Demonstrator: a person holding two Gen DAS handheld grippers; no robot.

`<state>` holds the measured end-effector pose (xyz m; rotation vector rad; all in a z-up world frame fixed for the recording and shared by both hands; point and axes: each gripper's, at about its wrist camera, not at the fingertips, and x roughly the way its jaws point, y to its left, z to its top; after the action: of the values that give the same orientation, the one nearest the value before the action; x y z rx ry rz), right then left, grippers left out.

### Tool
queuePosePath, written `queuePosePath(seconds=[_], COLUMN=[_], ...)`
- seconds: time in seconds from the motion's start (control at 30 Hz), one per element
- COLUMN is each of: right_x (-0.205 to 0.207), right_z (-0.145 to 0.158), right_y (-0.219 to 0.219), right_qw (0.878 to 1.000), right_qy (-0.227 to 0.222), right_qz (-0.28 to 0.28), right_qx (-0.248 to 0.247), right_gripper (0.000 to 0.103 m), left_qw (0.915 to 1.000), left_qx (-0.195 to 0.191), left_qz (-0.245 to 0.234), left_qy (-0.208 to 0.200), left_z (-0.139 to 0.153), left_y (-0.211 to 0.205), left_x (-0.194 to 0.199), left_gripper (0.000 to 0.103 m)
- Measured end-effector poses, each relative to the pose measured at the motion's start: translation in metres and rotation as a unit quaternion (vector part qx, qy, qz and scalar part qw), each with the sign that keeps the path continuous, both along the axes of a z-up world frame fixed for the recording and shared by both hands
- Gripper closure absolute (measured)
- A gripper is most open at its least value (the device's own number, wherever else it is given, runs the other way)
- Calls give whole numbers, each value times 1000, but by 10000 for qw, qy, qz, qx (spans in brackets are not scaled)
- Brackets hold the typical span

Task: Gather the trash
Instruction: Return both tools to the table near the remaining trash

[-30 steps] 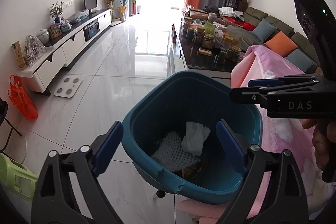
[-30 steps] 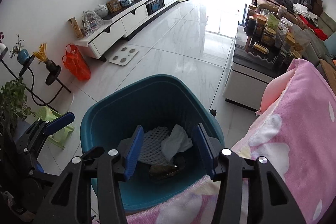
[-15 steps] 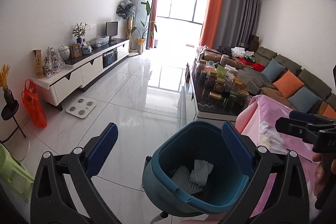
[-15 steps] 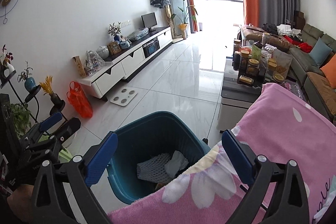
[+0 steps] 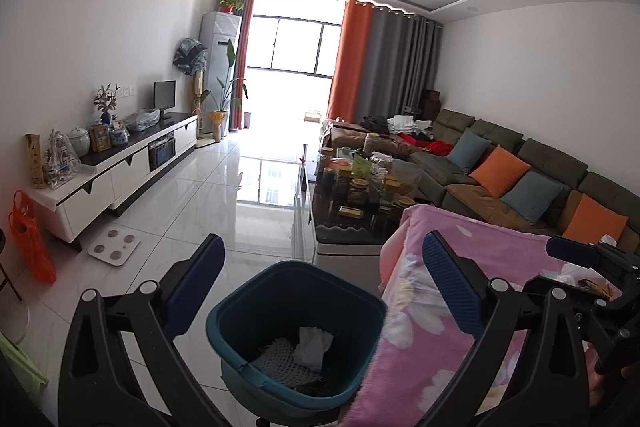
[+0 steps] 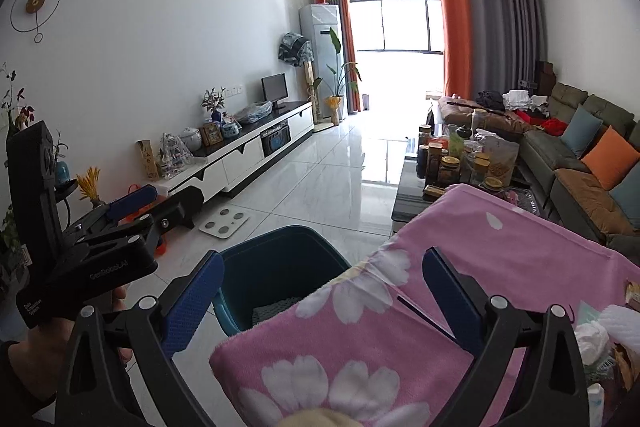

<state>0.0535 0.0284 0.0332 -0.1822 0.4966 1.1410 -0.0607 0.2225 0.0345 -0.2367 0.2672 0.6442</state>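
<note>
A teal trash bin (image 5: 298, 311) stands on the floor beside a table draped in a pink flowered cloth (image 5: 436, 323). Inside it lie a crumpled white tissue (image 5: 314, 343) and white foam netting (image 5: 280, 359). My left gripper (image 5: 322, 283) is open and empty, above and behind the bin. My right gripper (image 6: 322, 291) is open and empty over the cloth's corner (image 6: 360, 339), with the bin (image 6: 276, 267) ahead to the left. More trash lies on the cloth at the right: crumpled white paper (image 6: 592, 339) and wrappers (image 6: 632, 295).
A coffee table (image 5: 356, 219) crowded with jars stands beyond the bin. A sofa (image 5: 520, 179) runs along the right wall, a white TV cabinet (image 5: 120, 171) along the left. A white scale (image 5: 114, 247) and an orange bag (image 5: 30, 239) are on the tiled floor.
Both grippers rose and drew back from the bin, so it looks smaller and lower. The right gripper opened wide and swung right over the pink cloth.
</note>
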Motion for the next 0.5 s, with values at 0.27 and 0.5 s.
queuePosePath(seconds=[0.27,0.5], right_x=[2,-12], right_z=[-1,-17], right_y=[-72,-132], right_qw=[9974,9913], right_qy=[37,-174], right_qz=[-658,-1270], right_qx=[292,287], right_gripper=[7,7], left_qw=[9972,9895], left_qx=[277,355], left_qz=[-661,-1390], left_qy=[-215,-153], left_z=[19,15], left_y=[-65,-110], left_x=[24,43], left_gripper=[6,6])
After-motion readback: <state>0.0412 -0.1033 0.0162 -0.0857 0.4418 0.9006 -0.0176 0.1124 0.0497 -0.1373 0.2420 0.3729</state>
